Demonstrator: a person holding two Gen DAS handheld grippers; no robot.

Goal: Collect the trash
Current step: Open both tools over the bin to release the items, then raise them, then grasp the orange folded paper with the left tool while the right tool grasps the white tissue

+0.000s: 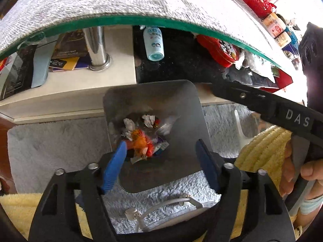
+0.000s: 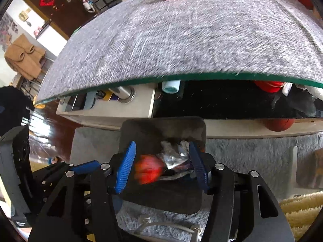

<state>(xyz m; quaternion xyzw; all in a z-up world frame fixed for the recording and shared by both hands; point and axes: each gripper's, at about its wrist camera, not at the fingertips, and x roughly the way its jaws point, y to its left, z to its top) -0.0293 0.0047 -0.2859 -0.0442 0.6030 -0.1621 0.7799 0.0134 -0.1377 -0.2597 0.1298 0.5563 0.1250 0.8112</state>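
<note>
The only writing I can read is "DAS" in white letters on the black body of the right tool (image 1: pixel 262 109), which crosses above the bin (image 1: pixel 181 100) in the left wrist view. A pale blue bottle (image 1: pixel 153 43) on the shelf beyond the bin carries print too small to read.

One bin stands on the grey rug (image 1: pixel 50 141), just below the edge of the glass counter (image 1: pixel 141 0) with its grey mat. The trash (image 1: pixel 141 139) lies inside at the bottom: crumpled white paper, an orange-red wrapper and silvery bits, too tangled to count.

The left tool (image 1: pixel 161 157) hangs over the bin with its two blue fingers wide apart and nothing between them. The right tool (image 2: pixel 161 165), seen in its own view, also hangs over the bin (image 2: pixel 141 129), fingers spread wide, with an orange-red wrapper (image 2: pixel 148 170) blurred between them, touching neither.
</note>
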